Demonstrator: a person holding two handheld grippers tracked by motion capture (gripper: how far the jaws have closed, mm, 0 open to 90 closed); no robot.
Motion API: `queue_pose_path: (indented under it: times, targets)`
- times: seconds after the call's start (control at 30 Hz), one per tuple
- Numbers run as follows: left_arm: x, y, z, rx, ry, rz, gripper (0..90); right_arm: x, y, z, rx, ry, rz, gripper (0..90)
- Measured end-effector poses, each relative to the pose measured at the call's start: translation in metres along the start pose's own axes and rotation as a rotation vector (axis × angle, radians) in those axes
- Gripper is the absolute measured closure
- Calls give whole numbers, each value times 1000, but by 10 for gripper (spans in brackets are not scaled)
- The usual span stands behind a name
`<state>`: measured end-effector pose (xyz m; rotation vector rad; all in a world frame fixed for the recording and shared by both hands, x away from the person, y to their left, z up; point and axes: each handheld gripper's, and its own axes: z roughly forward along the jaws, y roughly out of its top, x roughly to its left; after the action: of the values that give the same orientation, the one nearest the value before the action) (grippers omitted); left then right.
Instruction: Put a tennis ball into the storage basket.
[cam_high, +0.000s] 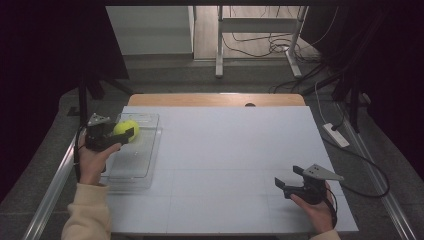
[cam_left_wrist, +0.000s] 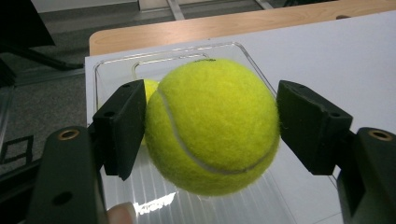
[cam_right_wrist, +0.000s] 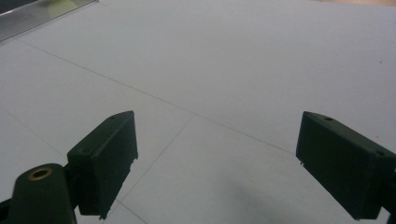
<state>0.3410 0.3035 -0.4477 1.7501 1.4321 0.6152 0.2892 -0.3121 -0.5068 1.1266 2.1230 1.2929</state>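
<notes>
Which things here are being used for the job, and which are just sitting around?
Being used:
- tennis ball, squeezed in the left gripper
- clear tray beneath the ball

Just around:
- right gripper, open and holding nothing
- white table
- power strip on the floor
- cables on the floor behind the table

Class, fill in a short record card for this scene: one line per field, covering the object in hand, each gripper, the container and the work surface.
Object in hand: tennis ball, yellow-green
Left gripper: shut on the tennis ball, one pad on each side
Ball position: held above the clear tray
Clear tray: transparent plastic, at the table's left edge
Right gripper: open, nothing between the jaws, over bare table
Table: white surface with faint grid lines, wooden strip along the far edge
</notes>
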Motion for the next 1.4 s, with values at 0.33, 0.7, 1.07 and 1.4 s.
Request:
queue_pose_path:
  times: [0.33, 0.7, 1.07, 1.4]
  targets:
    - [7, -4, 7, 53, 12, -14, 283, 0, -1, 0, 3, -1, 0, 127]
    - [12, -8, 14, 109, 44, -13, 283, 0, -1, 1, 3, -1, 1, 127]
    - [14, -11, 23, 163, 67, -9, 282, 0, -1, 1, 4, 0, 1, 127]
    - [16, -13, 33, 239, 84, 4, 281, 0, -1, 2, 5, 1, 2, 127]
